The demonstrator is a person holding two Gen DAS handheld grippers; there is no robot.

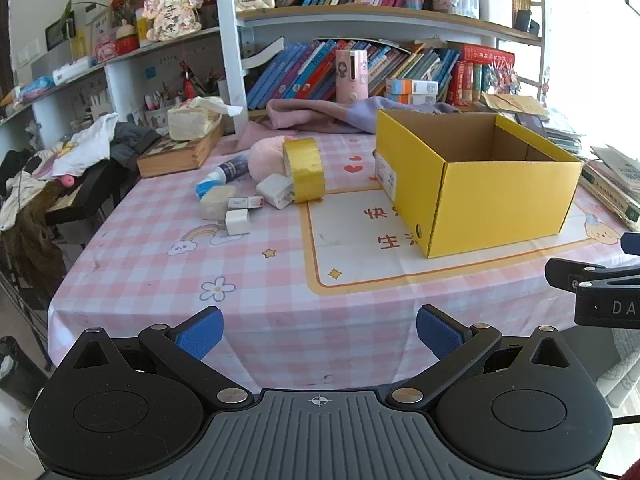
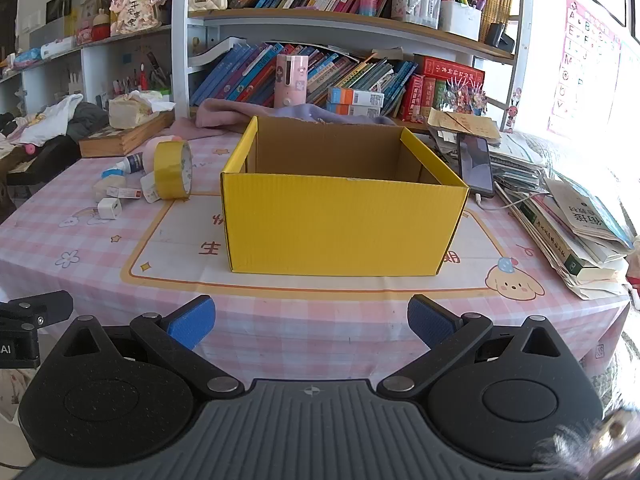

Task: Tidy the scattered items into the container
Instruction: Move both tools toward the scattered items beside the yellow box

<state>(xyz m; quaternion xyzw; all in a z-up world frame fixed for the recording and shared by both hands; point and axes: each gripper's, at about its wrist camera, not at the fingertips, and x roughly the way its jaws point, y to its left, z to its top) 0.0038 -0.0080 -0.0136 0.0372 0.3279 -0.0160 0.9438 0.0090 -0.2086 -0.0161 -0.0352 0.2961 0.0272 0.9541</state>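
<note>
yellow box [image 2: 344,224], pink-checked tablecloth [image 2: 280,320], yellow tape [image 1: 306,170]

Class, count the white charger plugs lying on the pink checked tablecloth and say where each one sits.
2. The larger charger plug leans against the yellow tape roll. The small cube plug lies nearest the table's front edge, beside the rainbow print. Others could be hidden behind the clutter.

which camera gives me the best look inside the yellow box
The right wrist view. It faces the yellow box head on and looks over its front wall onto the brown inner walls; nothing shows inside, though the floor is hidden. The left wrist view shows the box from a corner, with less of its interior.
</note>
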